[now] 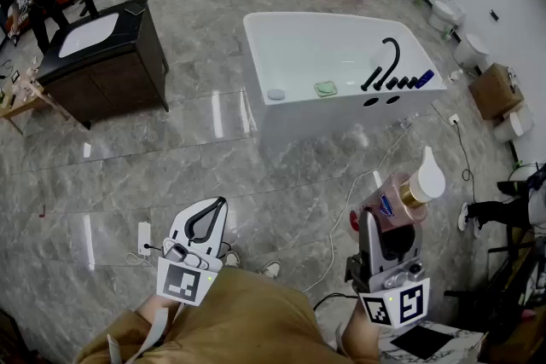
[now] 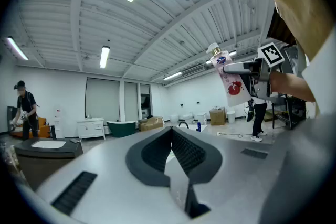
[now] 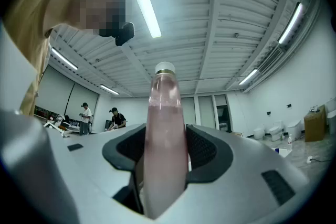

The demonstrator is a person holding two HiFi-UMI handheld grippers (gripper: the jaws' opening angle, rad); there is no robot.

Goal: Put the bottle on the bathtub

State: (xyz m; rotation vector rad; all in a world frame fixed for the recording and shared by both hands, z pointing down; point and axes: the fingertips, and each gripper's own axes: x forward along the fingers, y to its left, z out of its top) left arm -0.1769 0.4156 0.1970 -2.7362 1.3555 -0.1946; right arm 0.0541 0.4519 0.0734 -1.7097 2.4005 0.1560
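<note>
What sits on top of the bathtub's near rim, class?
On the bathtub rim: a small grey object, a green dish, a black faucet with knobs. Whether the dish holds anything cannot be told.

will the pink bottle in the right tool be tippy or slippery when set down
Probably tippy: the bottle looks tall and narrow under a big white cap. Likely slippery, since its smooth glossy body tapers in the right tool. Pink liquid seems to nearly fill it, so probably heavyish.

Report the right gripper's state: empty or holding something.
Holding: the right gripper has its jaws closed on the pink bottle, standing between them, white cap on top.
</note>
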